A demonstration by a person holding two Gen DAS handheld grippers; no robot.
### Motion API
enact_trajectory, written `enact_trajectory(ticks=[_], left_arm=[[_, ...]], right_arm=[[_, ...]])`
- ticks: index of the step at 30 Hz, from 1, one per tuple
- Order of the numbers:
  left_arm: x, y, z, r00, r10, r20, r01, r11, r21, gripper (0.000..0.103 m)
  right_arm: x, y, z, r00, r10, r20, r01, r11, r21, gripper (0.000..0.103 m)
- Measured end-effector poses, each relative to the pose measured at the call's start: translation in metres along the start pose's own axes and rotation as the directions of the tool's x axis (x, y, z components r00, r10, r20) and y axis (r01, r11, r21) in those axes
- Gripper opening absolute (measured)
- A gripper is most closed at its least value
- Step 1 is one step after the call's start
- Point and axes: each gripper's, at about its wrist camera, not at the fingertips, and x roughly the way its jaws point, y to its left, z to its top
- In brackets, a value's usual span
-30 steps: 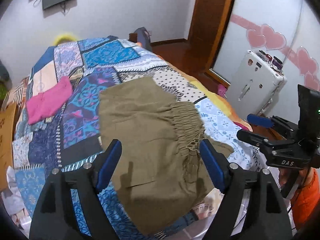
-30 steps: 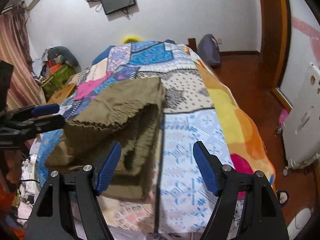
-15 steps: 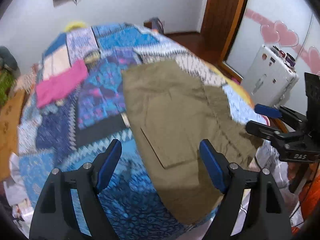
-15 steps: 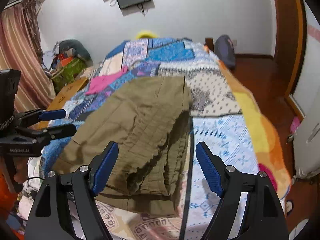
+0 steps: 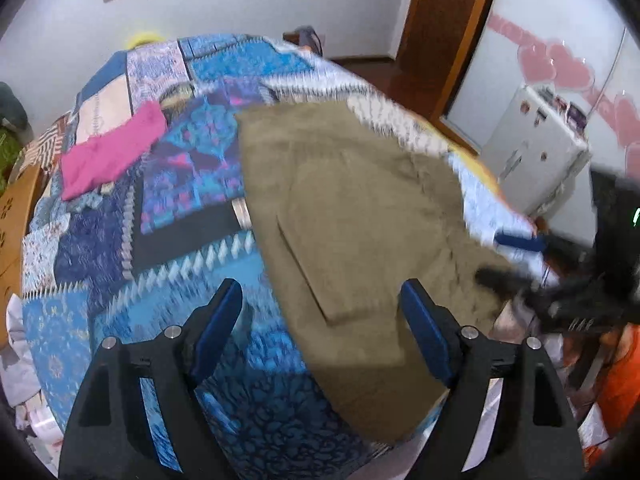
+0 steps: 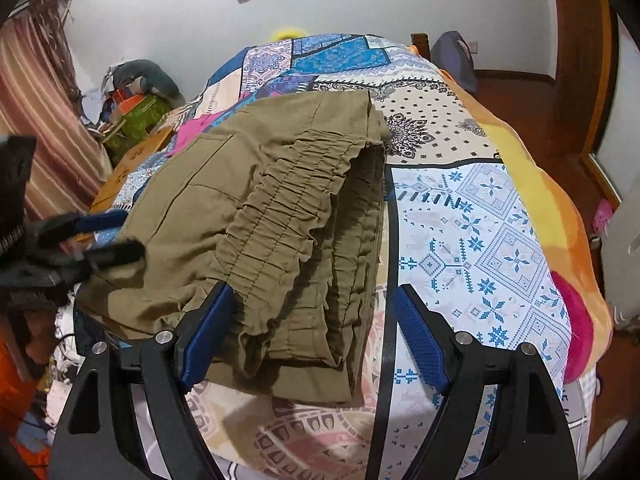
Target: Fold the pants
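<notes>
Olive pants [image 5: 352, 208] lie folded on the patchwork bedspread [image 5: 168, 264], reaching the bed's near edge. My left gripper [image 5: 320, 320] hovers open above their lower left part, the pads clear of the cloth. In the right wrist view the pants [image 6: 224, 184] show their gathered elastic waistband [image 6: 288, 216] on top, running toward me. My right gripper [image 6: 312, 332] is open astride the waistband's near end without pressing it. Each gripper shows in the other's view: the right gripper [image 5: 516, 260] at the pants' right edge, the left gripper [image 6: 100, 236] at their left edge.
A pink garment [image 5: 112, 152] lies on the bed's far left. A white cabinet [image 5: 536, 152] stands on the wooden floor to the right, by a heart-decorated wall. Boxes and bags [image 6: 136, 116] pile up beside a striped curtain [image 6: 36, 120]. An orange sleeve [image 5: 620, 380] is at lower right.
Both grippers have sunk toward the bed. The pants, bunched and partly raised before, now lie flatter on the bedspread, and the right gripper's fingers stand a little wider.
</notes>
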Motion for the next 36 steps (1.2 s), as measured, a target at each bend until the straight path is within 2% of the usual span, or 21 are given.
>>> enact_trajectory(ticks=[2,6,9,11,13,17,20,24,25,26,28,32,36], left_arm=[[-0.004,0.006,0.016,0.999,0.032,0.038,-0.031,0.999,-0.015,0.082],[0.007,0.022,0.049,0.996,0.051,0.067,-0.047,0.997,-0.054,0.082],[0.038,0.038,0.076,0.998,0.065,0.028,-0.063,0.995,-0.072,0.078],[0.058,0.05,0.089,0.999,0.047,-0.008,-0.048,0.994,-0.096,0.062],[0.082,0.065,0.102,0.998,0.036,-0.056,-0.043,0.991,-0.13,0.058],[0.118,0.082,0.117,0.993,-0.005,-0.119,-0.016,0.985,-0.169,0.054],[0.144,0.091,0.125,0.981,-0.099,-0.167,0.064,0.978,-0.199,0.054],[0.159,0.095,0.135,0.98,-0.119,-0.157,0.087,0.976,-0.197,0.054],[0.16,0.094,0.136,0.982,-0.111,-0.154,0.081,0.979,-0.189,0.046],[0.161,0.092,0.138,0.986,-0.077,-0.148,0.052,0.985,-0.167,0.027],[0.163,0.09,0.141,0.988,-0.033,-0.149,0.014,0.992,-0.127,0.013],[0.158,0.092,0.142,0.991,-0.003,-0.135,-0.013,0.993,-0.115,0.006],[0.14,0.105,0.135,0.991,0.062,-0.118,-0.075,0.992,-0.105,0.002]], right_arm=[[0.001,-0.001,0.0,1.0,0.008,0.001,-0.008,1.0,0.011,0.079],[0.003,-0.005,-0.002,1.0,0.014,0.009,-0.014,0.999,0.032,0.082],[0.002,-0.005,-0.004,1.0,0.02,0.018,-0.021,0.999,0.034,0.082],[0.002,-0.005,-0.004,1.0,0.018,0.024,-0.019,1.0,0.024,0.082],[0.003,-0.005,-0.004,0.999,0.019,0.026,-0.02,1.0,0.017,0.082],[0.007,-0.009,-0.002,0.999,0.04,0.02,-0.04,0.999,0.014,0.082],[0.01,-0.01,0.0,0.999,0.051,0.013,-0.051,0.999,0.007,0.083],[0.012,-0.01,0.005,0.998,0.054,0.008,-0.054,0.998,-0.015,0.083],[0.012,-0.01,0.006,0.998,0.054,0.007,-0.054,0.998,-0.019,0.083],[0.013,-0.01,0.008,0.998,0.055,0.007,-0.055,0.998,-0.027,0.083],[0.016,-0.011,0.01,0.998,0.059,0.006,-0.059,0.998,-0.031,0.083],[0.021,-0.014,0.016,0.997,0.071,-0.003,-0.071,0.997,-0.026,0.083],[0.019,-0.018,0.024,0.999,0.031,0.008,-0.031,0.999,-0.019,0.083]])
